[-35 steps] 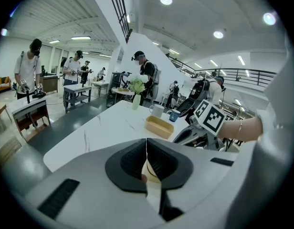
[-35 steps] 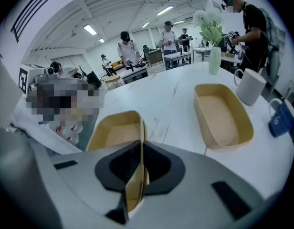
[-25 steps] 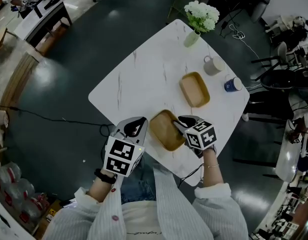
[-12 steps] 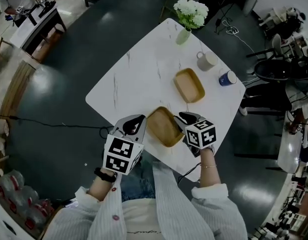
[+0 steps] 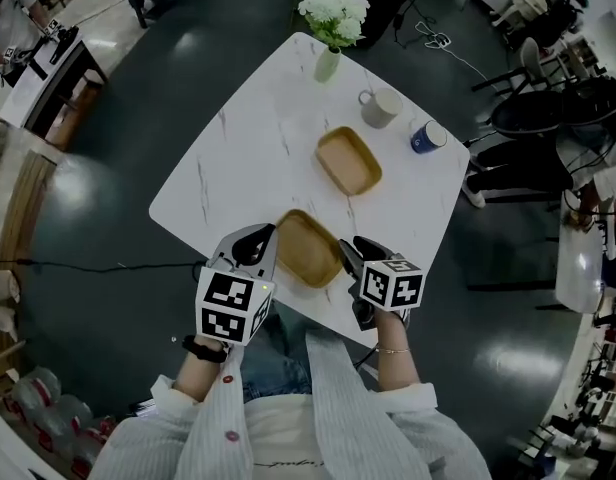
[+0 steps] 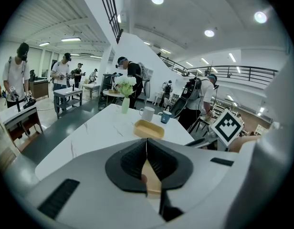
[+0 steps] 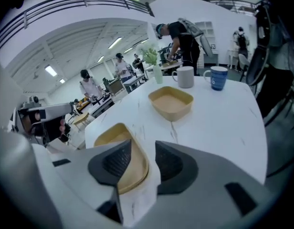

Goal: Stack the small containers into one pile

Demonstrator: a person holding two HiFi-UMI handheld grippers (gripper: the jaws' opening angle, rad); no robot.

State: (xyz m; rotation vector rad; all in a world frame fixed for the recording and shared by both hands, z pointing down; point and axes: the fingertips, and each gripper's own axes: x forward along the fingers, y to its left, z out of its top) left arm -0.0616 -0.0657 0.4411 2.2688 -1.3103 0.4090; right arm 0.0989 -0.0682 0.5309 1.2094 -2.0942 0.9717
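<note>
Two tan shallow containers sit on the white marble table [image 5: 238,158]. The far container [image 5: 348,160] [image 6: 149,129] [image 7: 171,101] stands alone mid-table. The near container [image 5: 306,248] [image 7: 113,133] lies at the table's front edge between my grippers. My left gripper [image 5: 263,240] [image 6: 146,144] is shut on its left rim, a tan sliver [image 6: 152,178] showing between the pads. My right gripper [image 5: 350,255] [image 7: 143,147] straddles the right rim, one pad inside and one outside. Its jaws have just been opening, and a gap shows beside the rim.
A vase of white flowers [image 5: 329,63] stands at the table's far corner, with a white mug [image 5: 378,108] and a blue mug [image 5: 426,138] along the right edge. Dark chairs [image 5: 533,118] stand to the right. Several people work at benches behind.
The right gripper has rolled and its jaws have spread wider at the near container's right rim. The left gripper keeps its hold on the left rim.
</note>
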